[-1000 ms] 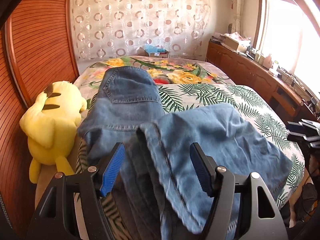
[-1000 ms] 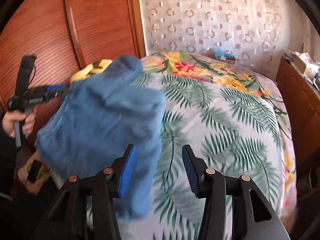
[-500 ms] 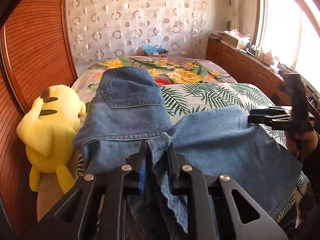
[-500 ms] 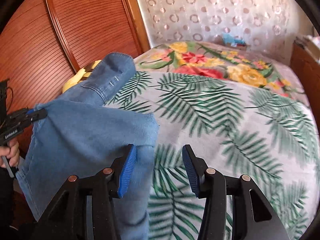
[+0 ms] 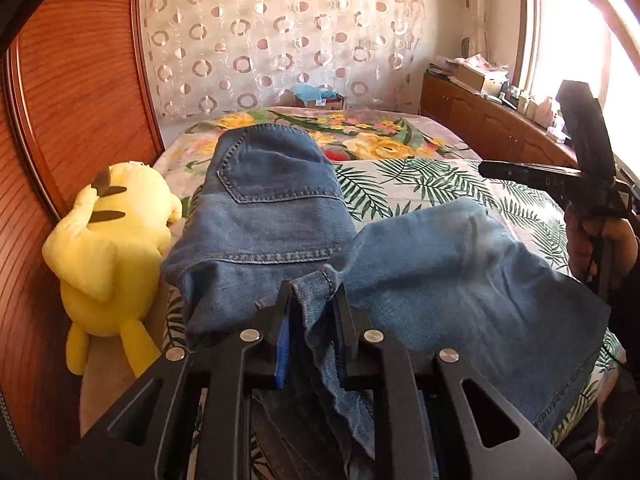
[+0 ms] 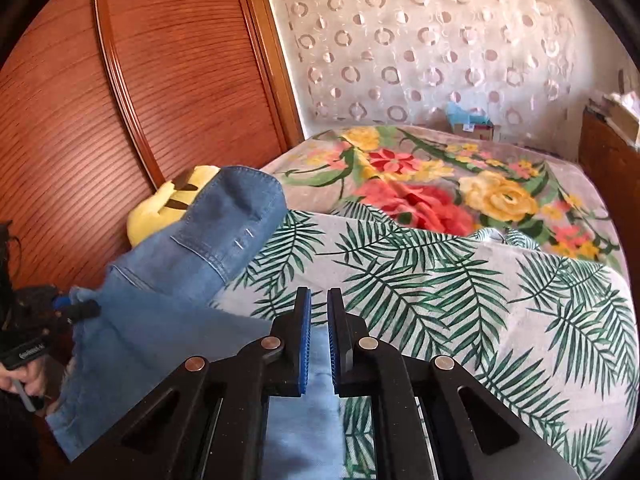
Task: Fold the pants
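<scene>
Denim, in the form of faded blue jeans [image 5: 272,216], is spread over the leaf-and-flower patterned bed [image 5: 420,184], with one hem corner pinched between the jaws of the left gripper [image 5: 314,308]. Beyond those jaws a back pocket is seen; to their left a yellow plush toy [image 5: 116,252] lies against the ribbed wooden panel [image 5: 76,80]. The right gripper [image 6: 319,336] has its jaws closing, nearly together, over the jeans' edge; whether fabric is caught there cannot be told.

The pants [image 5: 272,216] lie on the bed [image 5: 420,184], plush toy [image 5: 112,248] just to their left.
</scene>
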`<state>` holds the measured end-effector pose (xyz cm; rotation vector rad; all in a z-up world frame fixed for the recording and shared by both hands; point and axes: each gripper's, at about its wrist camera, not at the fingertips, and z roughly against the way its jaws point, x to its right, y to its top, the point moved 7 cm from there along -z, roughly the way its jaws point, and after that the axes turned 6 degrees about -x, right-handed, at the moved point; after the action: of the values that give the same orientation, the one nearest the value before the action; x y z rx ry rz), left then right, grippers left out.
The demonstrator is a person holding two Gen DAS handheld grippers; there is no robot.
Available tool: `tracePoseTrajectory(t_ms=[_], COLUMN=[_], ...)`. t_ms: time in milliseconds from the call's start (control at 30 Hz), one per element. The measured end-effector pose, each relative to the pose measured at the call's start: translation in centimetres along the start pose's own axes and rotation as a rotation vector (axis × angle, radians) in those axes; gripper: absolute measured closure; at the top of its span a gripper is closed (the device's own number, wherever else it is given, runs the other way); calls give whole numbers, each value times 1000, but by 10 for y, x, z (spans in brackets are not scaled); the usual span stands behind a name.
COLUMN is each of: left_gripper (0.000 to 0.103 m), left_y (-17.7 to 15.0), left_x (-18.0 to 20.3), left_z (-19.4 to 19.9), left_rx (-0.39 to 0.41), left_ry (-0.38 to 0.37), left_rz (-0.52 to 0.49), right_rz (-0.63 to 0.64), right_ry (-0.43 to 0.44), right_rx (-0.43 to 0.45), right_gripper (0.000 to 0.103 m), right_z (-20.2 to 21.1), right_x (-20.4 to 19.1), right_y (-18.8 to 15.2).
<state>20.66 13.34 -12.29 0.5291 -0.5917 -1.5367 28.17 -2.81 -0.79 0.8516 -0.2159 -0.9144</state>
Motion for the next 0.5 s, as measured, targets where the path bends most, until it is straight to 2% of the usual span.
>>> tracePoseTrajectory(t_ms=[67, 133, 200, 267, 400, 467, 500], left_gripper=[83, 75, 69, 67, 64, 64, 64], left_y=[-2, -4, -7, -10, -17, -19, -19], left_x=[-1, -3, -6, -8, -11, -11, -11], left_z=[2, 5, 7, 8, 7, 8, 8], left_rx=[0, 1, 2, 3, -4, -5, -3], left_ry=[0, -5, -1, 1, 4, 7, 5], left_rz=[8, 18, 28, 34, 39, 37, 36], right_rz=[-2, 9, 4, 13, 22, 37, 48], right_ry=[-12, -3, 35, 39, 113, 115, 113], right_rx=[-53, -87, -140, -174, -265, -287, -270], right_gripper=[78, 57, 48, 47, 46, 46, 46], right_z=[-5, -9, -18, -24, -42, -48, -42], right_x=[7, 11, 13, 15, 9, 8, 5], right_y=[-6, -14, -21, -30, -44, -52, -50])
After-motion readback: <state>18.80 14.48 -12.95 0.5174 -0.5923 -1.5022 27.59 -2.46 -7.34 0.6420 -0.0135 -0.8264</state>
